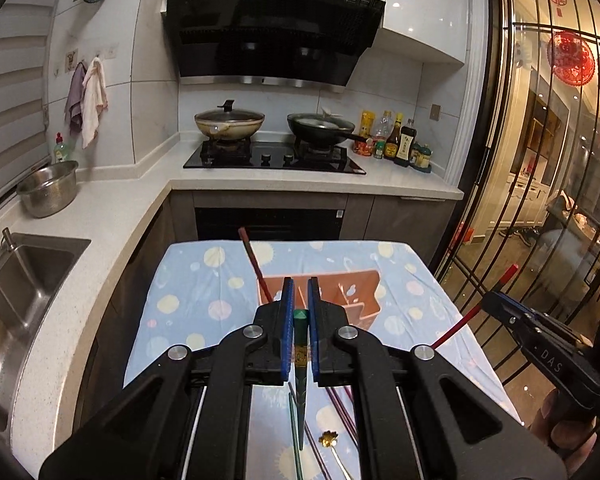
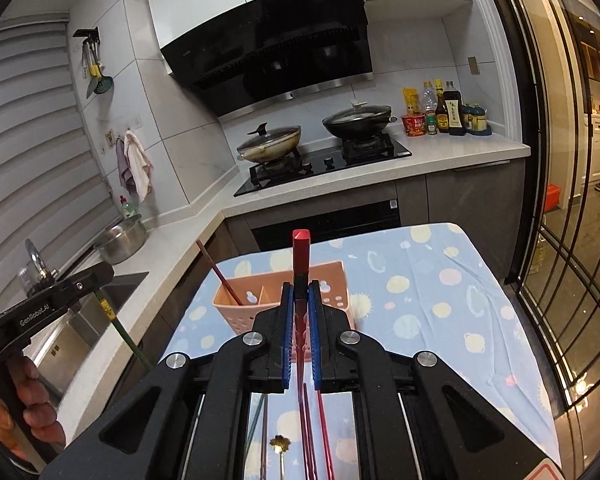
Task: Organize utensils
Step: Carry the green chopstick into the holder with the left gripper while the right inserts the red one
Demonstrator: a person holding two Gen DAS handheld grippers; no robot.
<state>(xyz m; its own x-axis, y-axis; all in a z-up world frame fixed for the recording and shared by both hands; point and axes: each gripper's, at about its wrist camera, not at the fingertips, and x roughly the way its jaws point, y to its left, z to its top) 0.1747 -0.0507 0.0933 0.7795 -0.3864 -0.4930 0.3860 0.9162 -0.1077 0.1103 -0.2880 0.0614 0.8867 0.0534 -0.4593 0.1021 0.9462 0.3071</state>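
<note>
Presently, transfer step: left gripper (image 1: 300, 300) clamps a green chopstick (image 1: 300, 344), right gripper (image 2: 300, 304) clamps a red chopstick (image 2: 301, 256); next, lowering each into the pink holder (image 2: 332, 280).

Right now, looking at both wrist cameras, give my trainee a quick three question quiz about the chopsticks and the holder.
1. True or false: the left gripper is shut on a dark green chopstick.
2. What colour is the chopstick held in the right gripper? A blue, B red, C white.
3. Fill in: one dark red chopstick already stands in the left compartment of the ____ plastic utensil holder on the dotted blue tablecloth.

Key: 1 true; 2 B; 3 pink.
</note>
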